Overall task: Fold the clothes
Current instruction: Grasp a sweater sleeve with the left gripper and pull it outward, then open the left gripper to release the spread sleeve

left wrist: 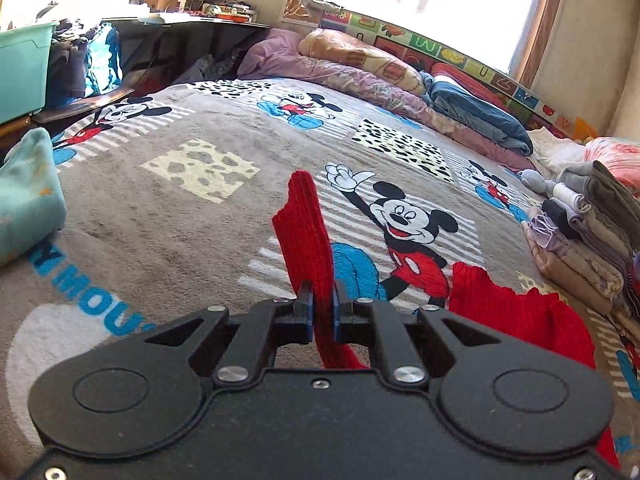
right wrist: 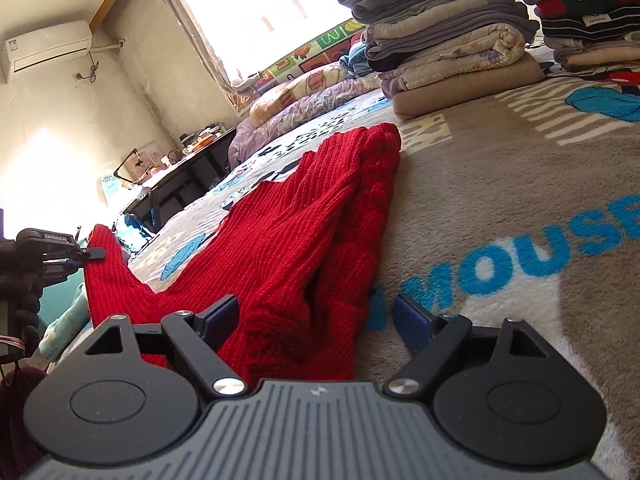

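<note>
A red knitted sweater (right wrist: 304, 224) lies spread and rumpled on the cartoon-mouse blanket (right wrist: 500, 184). My left gripper (left wrist: 321, 312) is shut on an edge of the red sweater (left wrist: 306, 236), which stands up between the blue pads. More of that garment trails off to the right. In the right wrist view the left gripper (right wrist: 86, 258) shows at the far left, holding the lifted edge. My right gripper (right wrist: 316, 320) is open just above the blanket, its fingers on either side of the sweater's near folds without closing on them.
Two stacks of folded clothes (right wrist: 448, 36) stand on the blanket to the right. Rolled quilts (left wrist: 360, 68) line the window side. A teal garment (left wrist: 28, 196) lies at the left edge, beside a teal bin (left wrist: 24, 64) and a dark desk (left wrist: 180, 28).
</note>
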Demonstrator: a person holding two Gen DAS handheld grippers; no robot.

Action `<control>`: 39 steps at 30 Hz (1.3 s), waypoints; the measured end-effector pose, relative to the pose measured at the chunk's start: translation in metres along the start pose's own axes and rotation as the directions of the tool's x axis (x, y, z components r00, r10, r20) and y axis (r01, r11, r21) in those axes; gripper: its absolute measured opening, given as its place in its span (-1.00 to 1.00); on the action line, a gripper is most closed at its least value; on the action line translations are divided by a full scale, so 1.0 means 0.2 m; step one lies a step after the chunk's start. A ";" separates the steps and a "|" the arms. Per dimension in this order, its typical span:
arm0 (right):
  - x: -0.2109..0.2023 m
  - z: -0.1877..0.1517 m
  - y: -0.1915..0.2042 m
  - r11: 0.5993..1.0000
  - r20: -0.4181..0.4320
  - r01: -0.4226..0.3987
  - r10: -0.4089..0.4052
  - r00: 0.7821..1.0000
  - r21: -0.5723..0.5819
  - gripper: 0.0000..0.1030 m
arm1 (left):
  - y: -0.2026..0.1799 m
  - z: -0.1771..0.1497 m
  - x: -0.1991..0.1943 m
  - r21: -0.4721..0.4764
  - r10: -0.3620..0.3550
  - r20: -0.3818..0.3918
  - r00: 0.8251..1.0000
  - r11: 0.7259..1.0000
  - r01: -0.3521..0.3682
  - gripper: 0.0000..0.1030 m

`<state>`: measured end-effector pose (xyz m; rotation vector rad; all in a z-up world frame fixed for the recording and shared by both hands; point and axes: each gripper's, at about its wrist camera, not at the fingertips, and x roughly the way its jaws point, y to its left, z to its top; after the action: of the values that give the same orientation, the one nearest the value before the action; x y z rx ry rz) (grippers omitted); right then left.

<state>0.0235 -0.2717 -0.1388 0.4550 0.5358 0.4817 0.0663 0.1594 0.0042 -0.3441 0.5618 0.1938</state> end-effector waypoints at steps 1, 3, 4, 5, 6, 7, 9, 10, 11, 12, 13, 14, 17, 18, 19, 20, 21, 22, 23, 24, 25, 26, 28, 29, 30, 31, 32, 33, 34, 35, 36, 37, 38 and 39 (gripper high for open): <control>0.00 0.00 0.00 1.000 0.002 0.001 -0.001 1.000 -0.007 0.62 | 0.01 0.00 -0.01 -0.006 -0.002 0.003 1.000 1.000 0.002 -0.86; 0.00 -0.01 0.01 1.000 0.005 0.002 -0.002 1.000 -0.015 0.62 | 0.03 0.00 -0.03 -0.010 0.020 -0.003 1.000 1.000 -0.020 -0.86; 0.00 -0.01 0.01 1.000 0.006 0.004 -0.003 1.000 -0.019 0.62 | 0.06 -0.01 -0.01 -0.009 0.046 -0.020 0.999 0.999 -0.046 -0.86; 0.00 -0.01 0.01 1.000 0.007 0.005 -0.005 1.000 -0.022 0.62 | 0.09 -0.01 0.00 -0.008 0.071 -0.038 0.997 0.997 -0.072 -0.86; 0.00 -0.01 0.01 1.000 0.007 0.006 -0.006 1.000 -0.026 0.62 | 0.11 -0.02 0.02 -0.009 0.105 -0.056 0.993 0.994 -0.106 -0.85; 0.00 -0.01 0.02 1.000 0.008 0.008 -0.008 1.000 -0.029 0.62 | 0.14 -0.03 0.04 -0.013 0.159 -0.078 0.984 0.987 -0.161 -0.79; 0.00 -0.02 0.02 0.999 0.008 0.012 -0.011 1.000 -0.036 0.62 | 0.19 -0.05 0.07 -0.020 0.254 -0.111 0.961 0.966 -0.258 -0.74; 0.00 -0.02 0.02 0.999 0.007 0.014 -0.013 1.000 -0.040 0.62 | 0.20 -0.05 0.06 -0.030 0.262 -0.099 0.960 0.963 -0.266 -0.68; 0.00 -0.02 0.03 0.999 0.007 0.016 -0.015 1.000 -0.043 0.62 | 0.22 -0.05 0.05 -0.039 0.271 -0.086 0.959 0.961 -0.275 -0.61; 0.00 -0.02 0.03 0.999 0.007 0.018 -0.017 1.000 -0.047 0.63 | 0.22 -0.05 0.04 -0.043 0.275 -0.074 0.959 0.959 -0.279 -0.45; 0.00 -0.02 0.03 0.999 0.007 0.020 -0.019 1.000 -0.050 0.63 | 0.20 -0.05 0.02 -0.028 0.269 -0.060 0.961 0.962 -0.271 -0.42; 0.00 -0.02 0.03 0.998 0.007 0.021 -0.021 1.000 -0.054 0.63 | 0.17 -0.06 0.01 -0.013 0.260 -0.049 0.964 0.965 -0.261 -0.42; 0.00 -0.03 0.04 0.998 0.006 0.025 -0.025 1.000 -0.065 0.65 | 0.07 -0.10 -0.01 0.034 0.185 -0.053 0.981 0.983 -0.183 -0.36; 0.00 -0.03 0.04 0.997 0.005 0.026 -0.026 1.000 -0.069 0.65 | 0.03 -0.12 -0.02 0.049 0.152 -0.059 0.987 0.988 -0.149 -0.32; 0.00 -0.03 0.04 0.998 0.006 0.025 -0.024 1.000 -0.065 0.66 | -0.01 -0.14 -0.02 0.064 0.109 -0.073 0.991 0.992 -0.104 -0.24; -0.01 -0.02 0.04 0.998 0.006 0.022 -0.021 1.000 -0.057 0.66 | -0.06 -0.17 -0.03 0.077 0.067 -0.088 0.994 0.995 -0.060 -0.21; -0.02 -0.01 0.03 0.999 0.008 0.017 -0.016 1.000 -0.041 0.66 | -0.11 -0.20 -0.02 0.092 0.028 -0.107 0.994 0.996 -0.018 -0.19; -0.03 -0.01 0.03 1.000 0.010 0.005 -0.005 1.000 -0.016 0.66 | -0.16 -0.22 -0.01 0.106 -0.007 -0.127 0.992 0.994 0.020 -0.19; -0.05 0.00 0.02 1.000 0.019 -0.010 0.010 1.000 0.014 0.65 | -0.22 -0.25 0.02 0.125 -0.024 -0.158 0.987 0.991 0.044 -0.18; -0.08 0.01 0.02 0.999 0.033 -0.021 0.020 0.999 0.036 0.65 | -0.26 -0.29 0.05 0.156 -0.033 -0.206 0.978 0.986 0.067 -0.06; -0.11 0.02 0.02 0.999 0.053 -0.023 0.020 0.998 0.043 0.64 | -0.29 -0.33 0.08 0.185 -0.041 -0.254 0.966 0.979 0.090 0.05; -0.14 0.03 0.03 0.999 0.074 -0.020 0.017 0.997 0.041 0.62 | -0.33 -0.37 0.12 0.213 -0.046 -0.302 0.952 0.970 0.115 0.10; -0.19 0.07 0.04 0.999 0.111 -0.010 0.006 0.994 0.034 0.48 | -0.38 -0.42 0.13 0.270 -0.022 -0.313 0.950 0.956 0.111 0.17; -0.18 0.10 0.04 1.000 0.111 -0.004 0.002 0.994 0.022 0.40 | -0.39 -0.42 0.12 0.287 -0.016 -0.291 0.956 0.952 0.103 0.17; -0.15 0.14 0.05 1.000 0.098 0.002 -0.002 0.995 0.005 0.38 | -0.39 -0.40 0.09 0.271 -0.050 -0.264 0.963 0.955 0.124 0.17; -0.11 0.18 0.06 1.000 0.085 0.008 -0.007 0.996 -0.012 0.30 | -0.39 -0.38 0.06 0.255 -0.085 -0.235 0.968 0.956 0.145 0.19; -0.08 0.22 0.07 0.999 0.073 0.013 -0.011 0.997 -0.029 0.25 | -0.39 -0.35 0.03 0.240 -0.116 -0.210 0.971 0.957 0.166 0.20; -0.05 0.26 0.08 0.999 0.060 0.019 -0.016 0.998 -0.046 0.24 | -0.39 -0.34 0.02 0.229 -0.137 -0.199 0.970 0.956 0.182 0.21; -0.01 0.30 0.09 0.998 0.048 0.024 -0.021 0.999 -0.064 0.17 | -0.39 -0.34 0.01 0.223 -0.152 -0.200 0.968 0.955 0.196 0.22; 0.02 0.34 0.10 0.996 0.035 0.029 -0.026 0.999 -0.081 0.08 | -0.38 -0.35 0.03 0.218 -0.170 -0.216 0.962 0.952 0.217 0.22; 0.06 0.38 0.11 0.995 0.023 0.033 -0.031 0.999 -0.098 0.03 | -0.38 -0.36 0.05 0.213 -0.179 -0.237 0.955 0.950 0.230 0.24; 0.09 0.41 0.12 0.993 0.011 0.038 -0.037 0.999 -0.116 -0.02 | -0.39 -0.38 0.09 0.213 -0.165 -0.268 0.949 0.951 0.225 0.26; 0.12 0.45 0.13 0.990 -0.001 0.042 -0.042 0.999 -0.133 -0.03 | -0.40 -0.41 0.12 0.223 -0.148 -0.299 0.943 0.950 0.220 0.30; 0.16 0.49 0.14 0.988 -0.013 0.046 -0.048 0.999 -0.150 -0.03 | -0.42 -0.44 0.15 0.241 -0.134 -0.324 0.936 0.946 0.219 0.43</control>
<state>0.0956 -0.2603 -0.0604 0.2938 0.5214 0.4773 0.0716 0.0524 -0.0604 -0.1530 0.8479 -0.1167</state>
